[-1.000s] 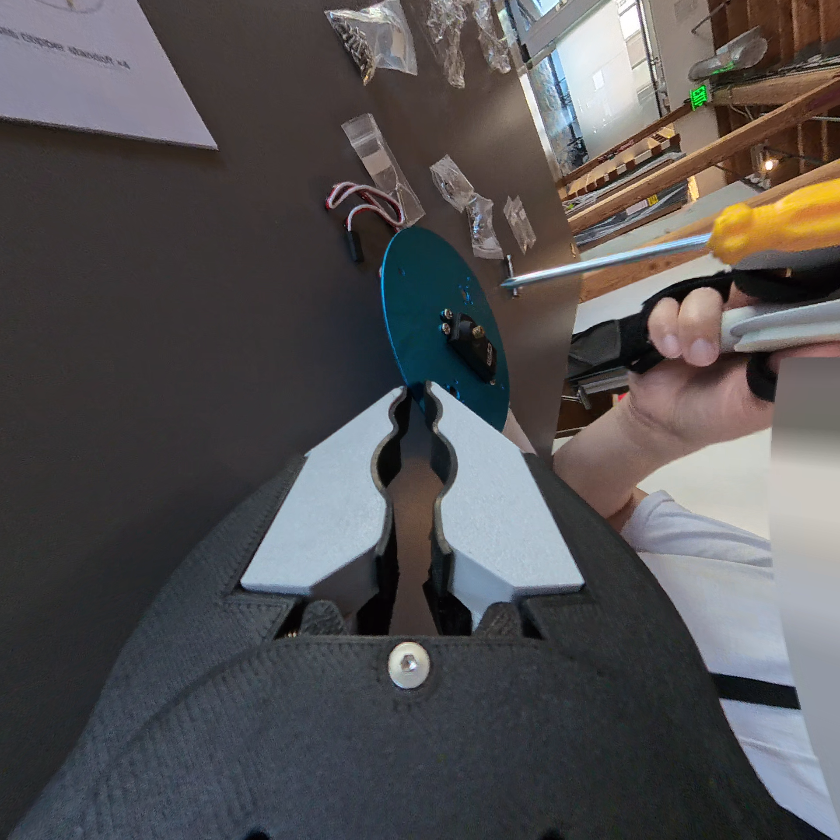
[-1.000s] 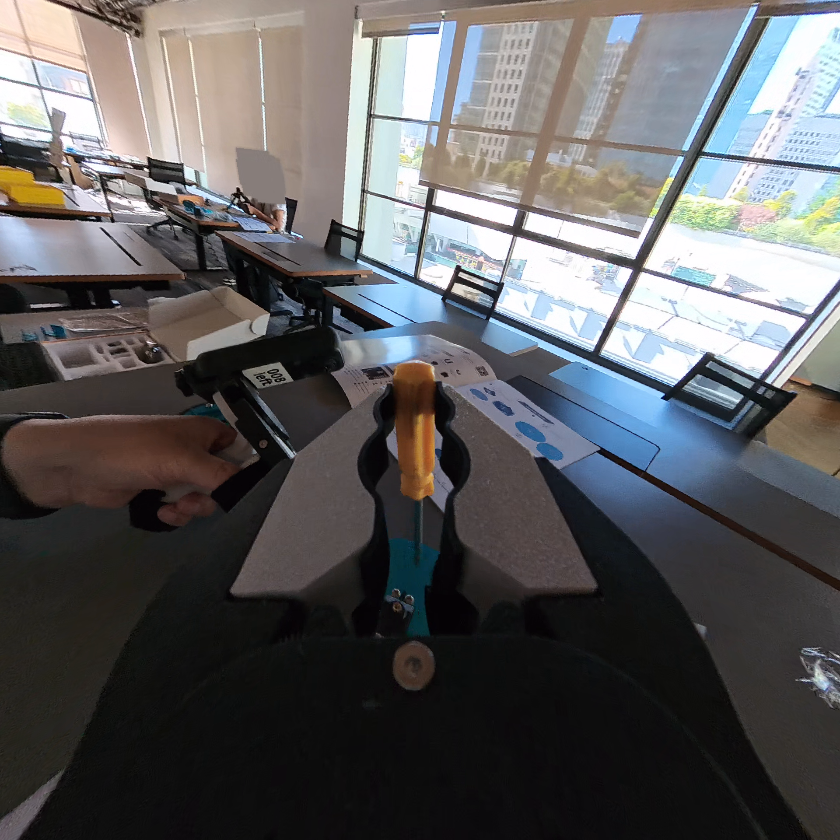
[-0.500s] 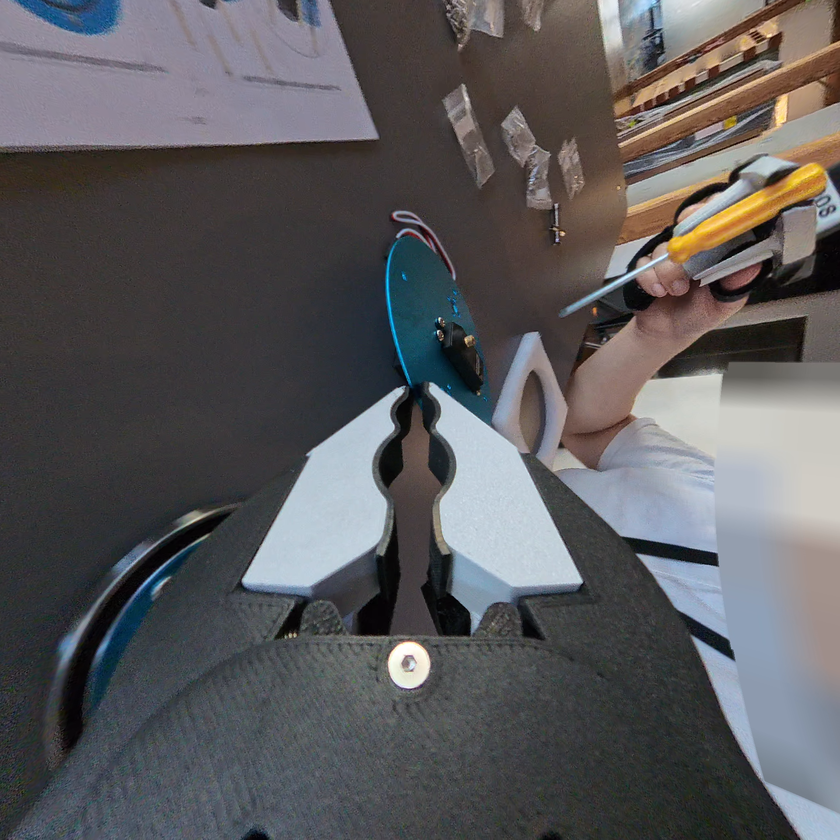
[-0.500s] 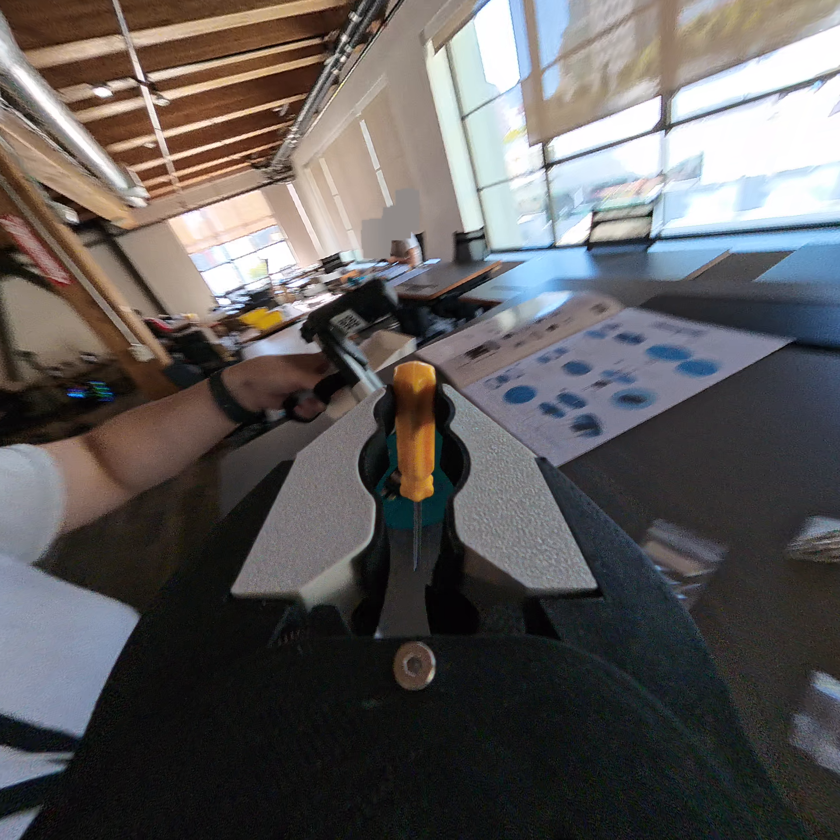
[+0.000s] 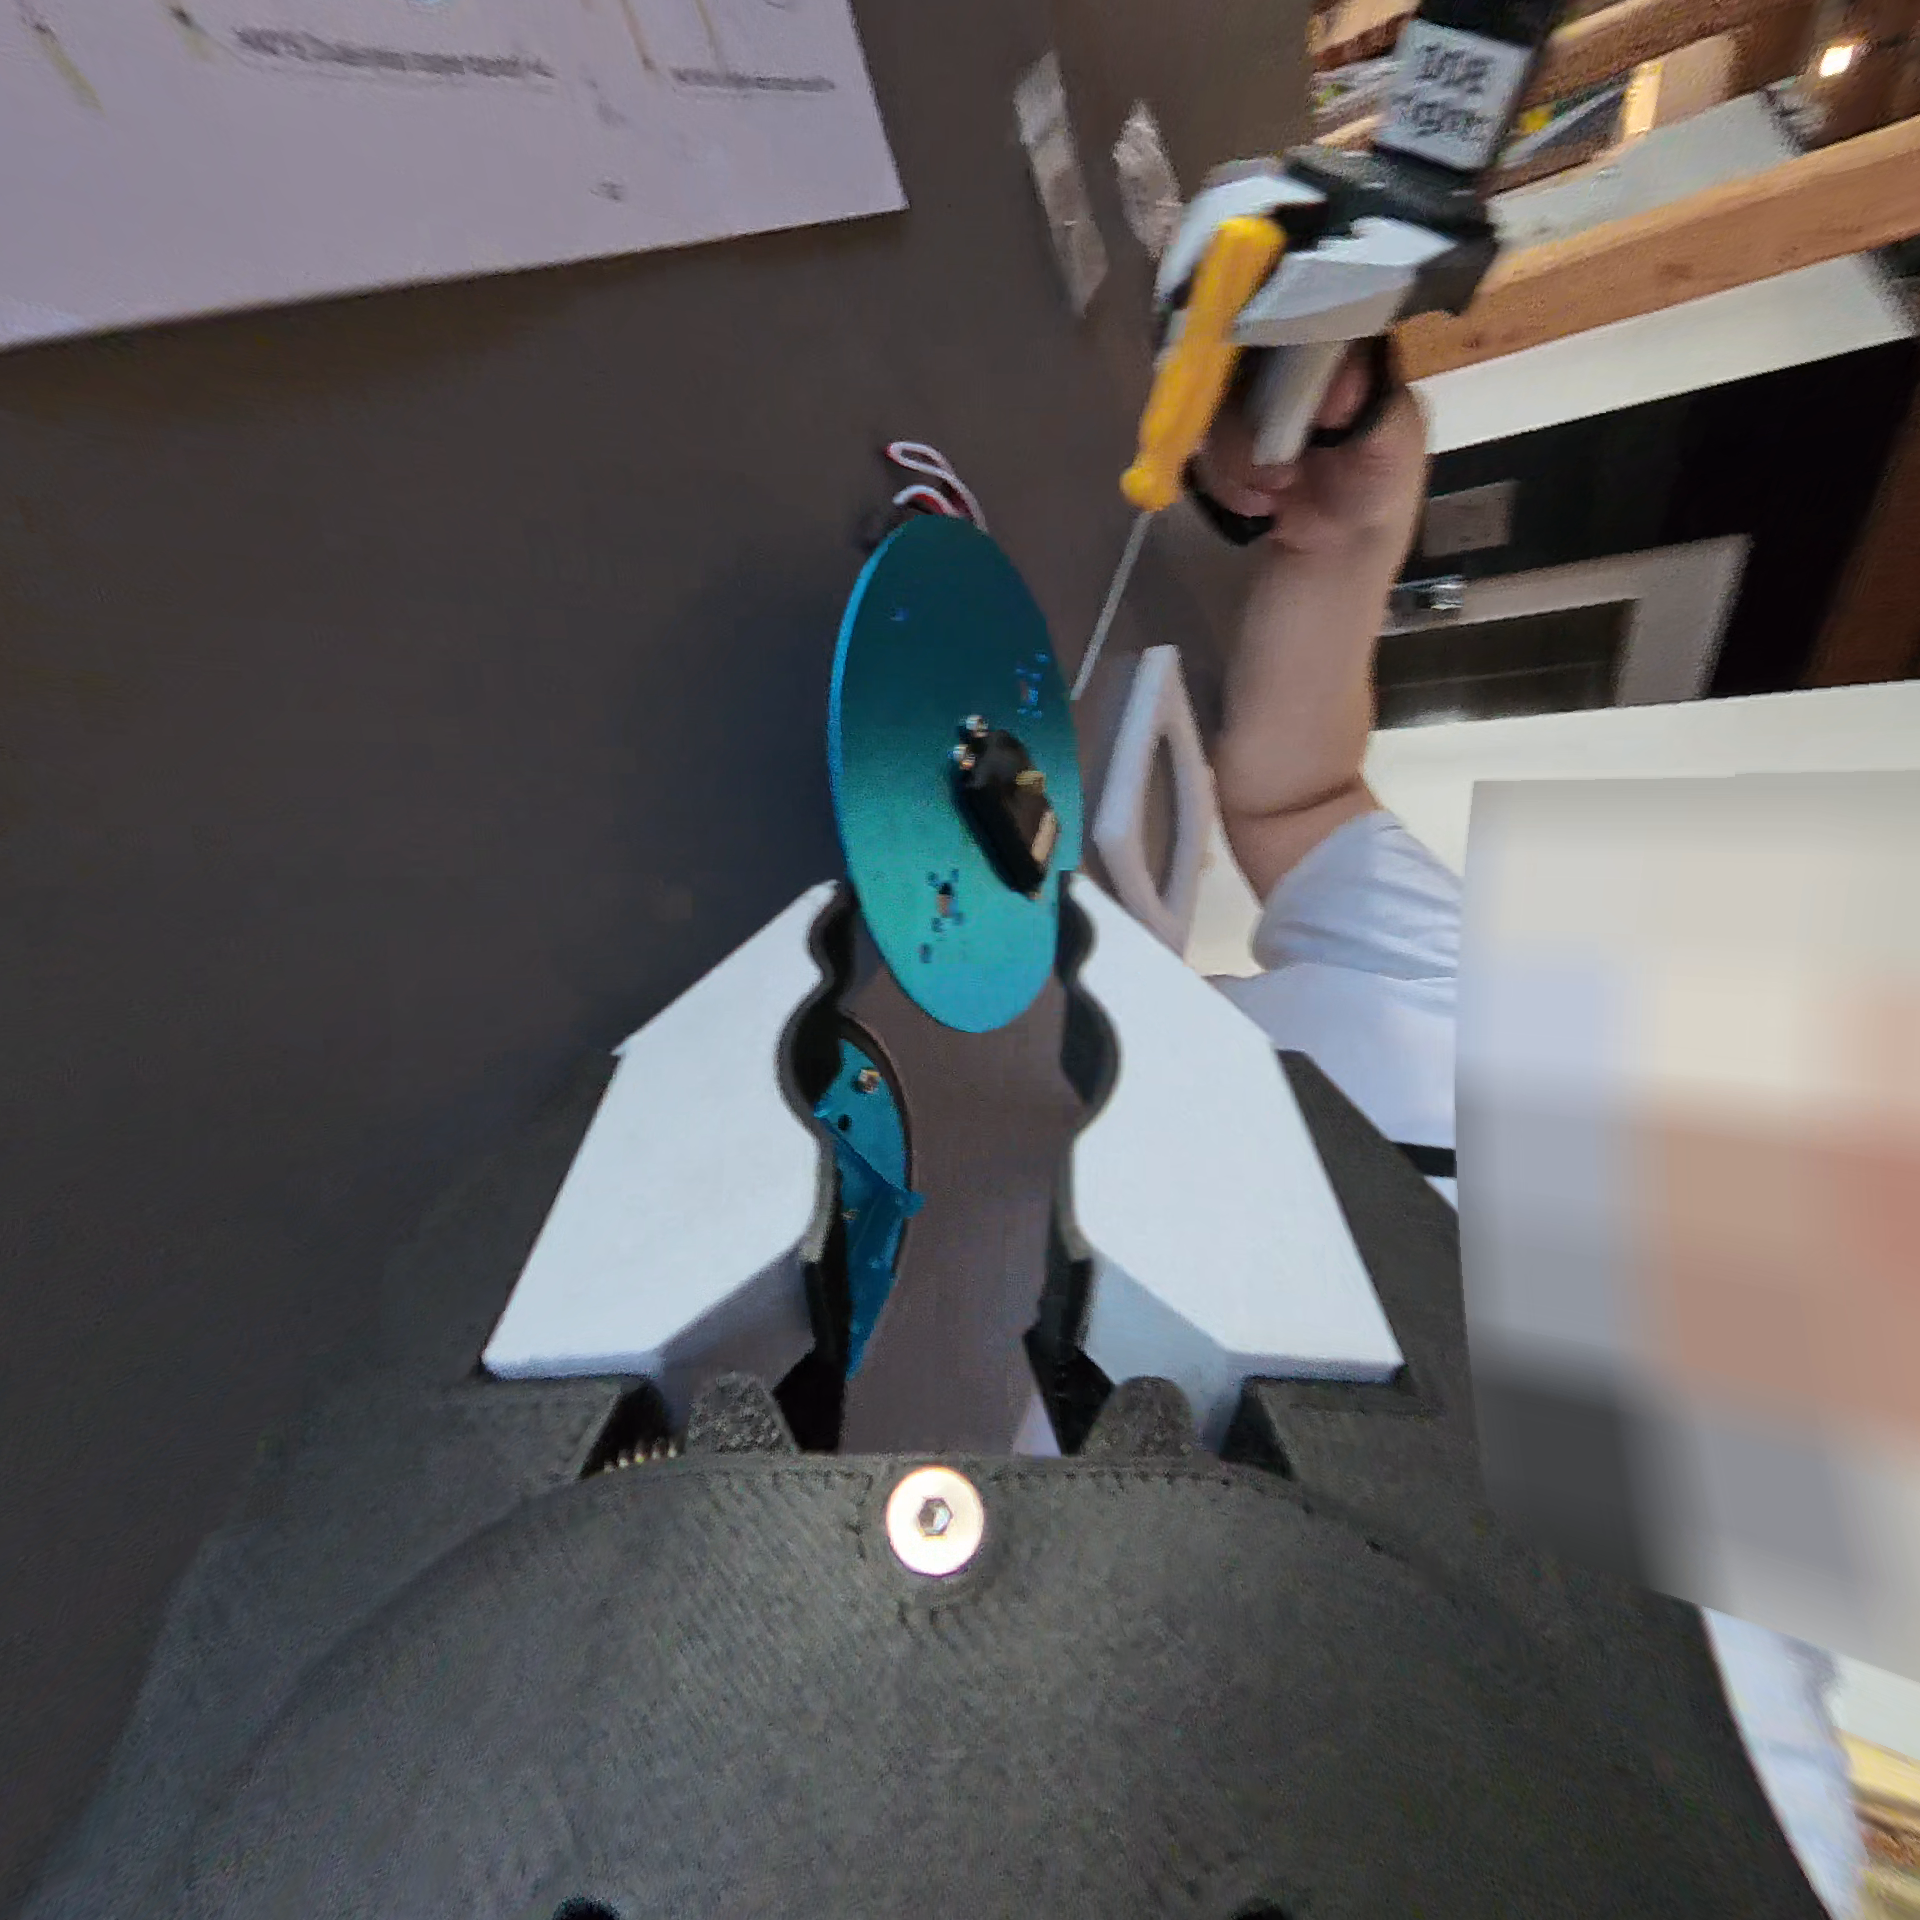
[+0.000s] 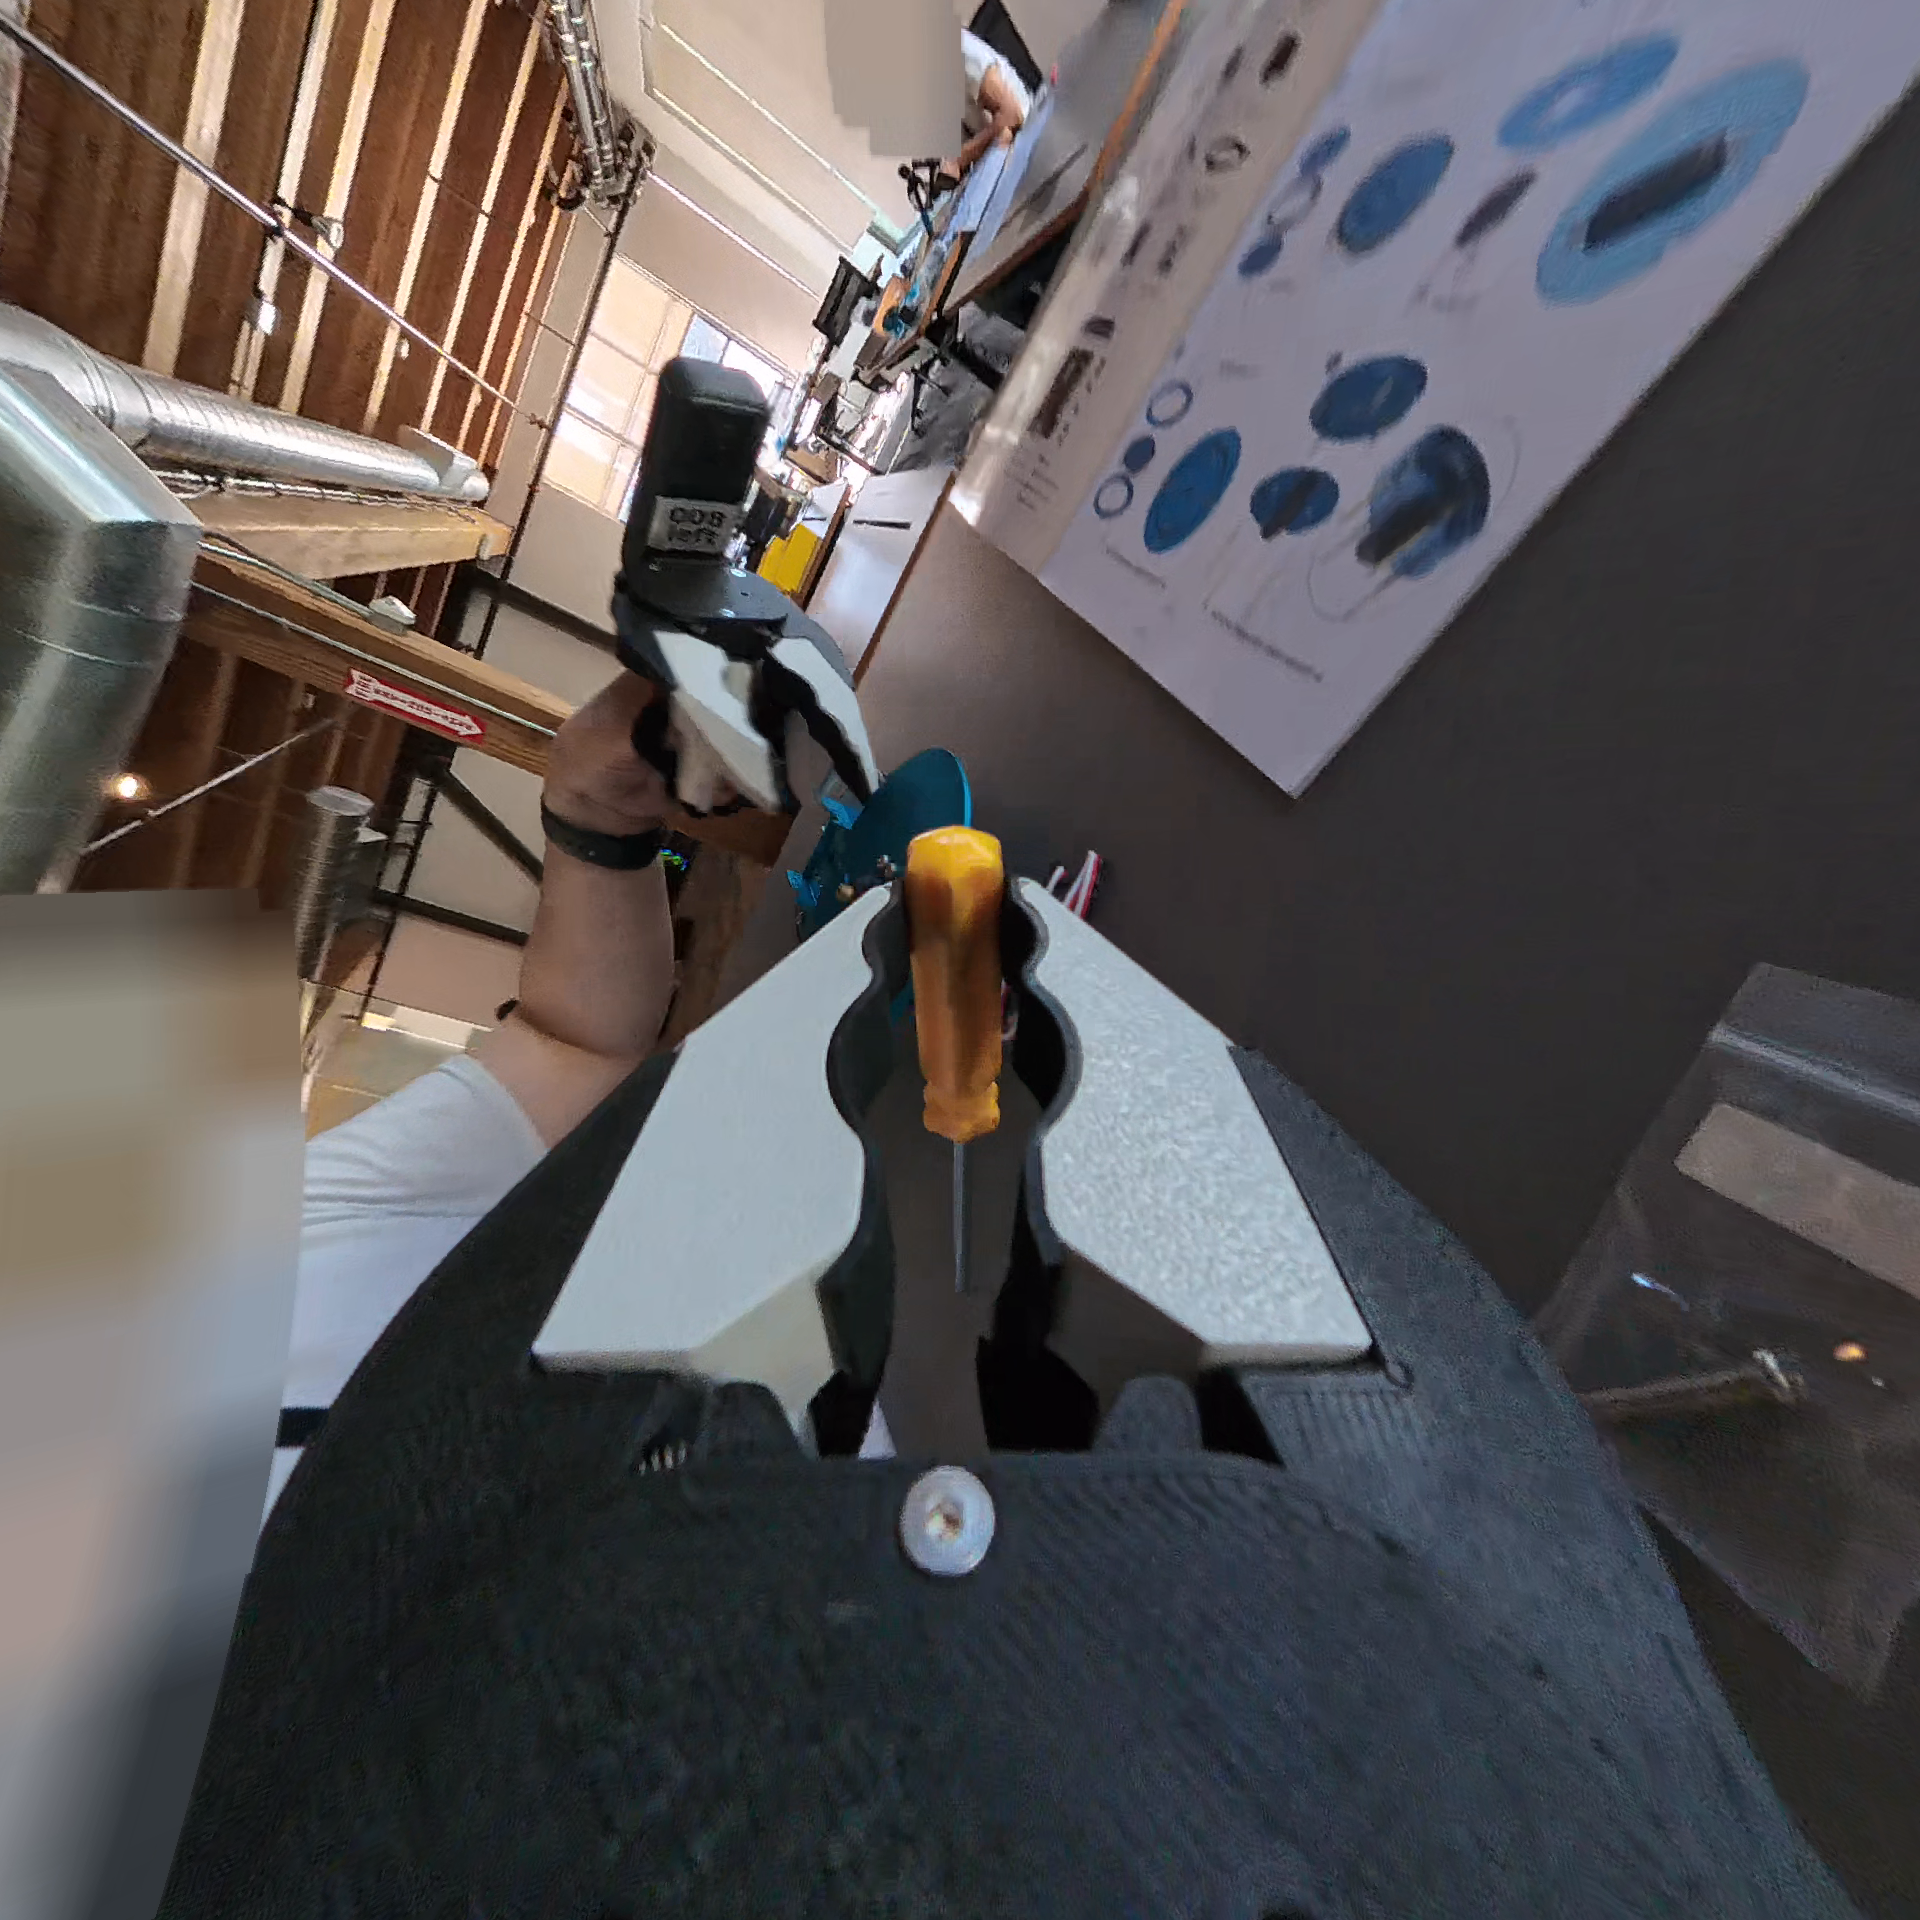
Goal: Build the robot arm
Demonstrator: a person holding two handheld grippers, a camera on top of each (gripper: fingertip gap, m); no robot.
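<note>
A teal metal disc (image 5: 935, 769) with a small black part screwed to its middle stands tilted over the dark table (image 5: 364, 727). My left gripper (image 5: 951, 899) is open, and the disc's lower edge sits between its spread fingertips. I cannot tell whether they touch. It also shows in the right wrist view (image 6: 748, 717), jaws apart beside the disc (image 6: 925, 779). My right gripper (image 6: 954, 894) is shut on a yellow-handled screwdriver (image 6: 951, 987). In the left wrist view the screwdriver (image 5: 1195, 353) points down, its tip close to the disc's upper rim.
A white sheet with blue pictures (image 6: 1455, 364) lies on the table. Small plastic bags (image 5: 1060, 208), red and white wires (image 5: 935, 478), a white foam piece (image 5: 1153, 790) and another blue part (image 5: 862, 1195) lie near the disc. A dark box (image 6: 1766, 1247) stands at right. The left gripper's tips are roughly 20 cm from the right gripper's.
My left gripper has opened from its shut grip on the disc's edge. My right gripper has swung the screwdriver round, so its tip now points down at the disc's rim.
</note>
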